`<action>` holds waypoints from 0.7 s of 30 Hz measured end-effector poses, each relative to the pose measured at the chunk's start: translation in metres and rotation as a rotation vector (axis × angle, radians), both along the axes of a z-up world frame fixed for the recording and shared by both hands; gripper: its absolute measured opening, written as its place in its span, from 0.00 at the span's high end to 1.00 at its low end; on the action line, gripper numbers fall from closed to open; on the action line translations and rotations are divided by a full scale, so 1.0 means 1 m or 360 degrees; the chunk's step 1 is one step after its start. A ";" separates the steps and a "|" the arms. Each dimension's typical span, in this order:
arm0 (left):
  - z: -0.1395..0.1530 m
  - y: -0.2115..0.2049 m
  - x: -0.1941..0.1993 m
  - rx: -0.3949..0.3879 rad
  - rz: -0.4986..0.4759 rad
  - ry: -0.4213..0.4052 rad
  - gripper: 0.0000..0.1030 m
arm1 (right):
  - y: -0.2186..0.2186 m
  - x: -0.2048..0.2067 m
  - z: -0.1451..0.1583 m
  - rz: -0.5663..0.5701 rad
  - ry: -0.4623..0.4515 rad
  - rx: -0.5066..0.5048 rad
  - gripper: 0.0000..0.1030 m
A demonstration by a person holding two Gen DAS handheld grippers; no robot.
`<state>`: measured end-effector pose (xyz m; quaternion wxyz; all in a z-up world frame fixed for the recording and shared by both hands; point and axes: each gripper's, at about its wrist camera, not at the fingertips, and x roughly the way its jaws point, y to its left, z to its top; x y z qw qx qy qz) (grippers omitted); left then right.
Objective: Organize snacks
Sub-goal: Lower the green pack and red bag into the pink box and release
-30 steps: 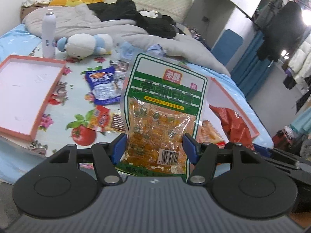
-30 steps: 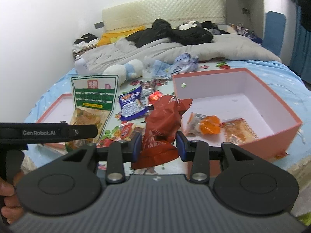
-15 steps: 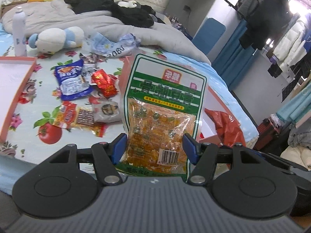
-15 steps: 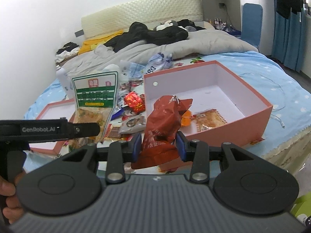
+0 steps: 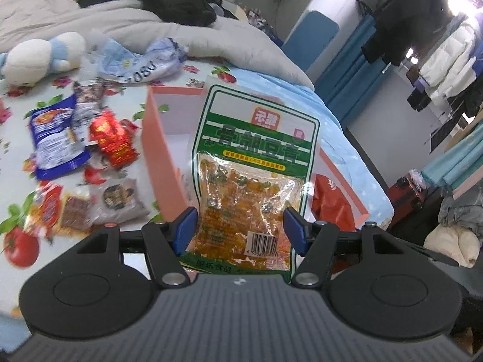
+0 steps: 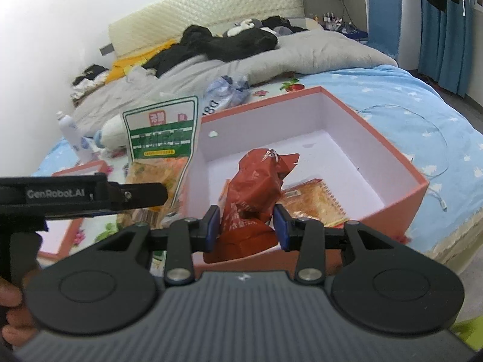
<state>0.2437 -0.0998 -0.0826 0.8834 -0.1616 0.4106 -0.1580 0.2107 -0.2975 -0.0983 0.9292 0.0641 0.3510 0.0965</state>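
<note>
Snack bags gripped: left gripper [image 5: 240, 226] clamps green bag [image 5: 252, 178]; right gripper [image 6: 246, 226] clamps red bag [image 6: 253, 193] over pink box [image 6: 389, 147].

A wide bed with a light-blue starred sheet [image 6: 392, 96] carries a fruit-and-flower printed cloth [image 5: 18, 241] across its foot. On it, by the near edge, sits an open salmon-pink cardboard box with white inside [image 6: 401, 169]; a shallow salmon-pink lid [image 6: 65, 235] lies toward the far side edge. Between them lie loose snack packets: a blue one [image 5: 54, 138], a red foil one [image 5: 114, 138]. A grey duvet [image 6: 302, 57] is heaped toward the headboard.
</note>
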 end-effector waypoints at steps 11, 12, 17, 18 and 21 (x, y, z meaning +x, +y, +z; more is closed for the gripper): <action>-0.036 -0.034 0.100 0.0061 -0.0110 0.0093 0.34 | -0.023 0.078 -0.036 -0.0052 0.0139 -0.0040 0.60; -0.040 -0.035 0.108 0.0065 -0.0120 0.0104 0.34 | -0.024 0.084 -0.040 -0.0051 0.0151 -0.0048 0.60; -0.059 -0.042 0.133 0.0081 -0.0141 0.0144 0.35 | -0.029 0.108 -0.059 -0.0034 0.0209 -0.0051 0.61; -0.062 -0.042 0.136 0.0068 -0.0139 0.0158 0.35 | -0.029 0.111 -0.060 -0.0036 0.0214 -0.0051 0.61; -0.066 -0.042 0.142 0.0057 -0.0131 0.0180 0.35 | -0.031 0.117 -0.064 -0.0046 0.0230 -0.0029 0.61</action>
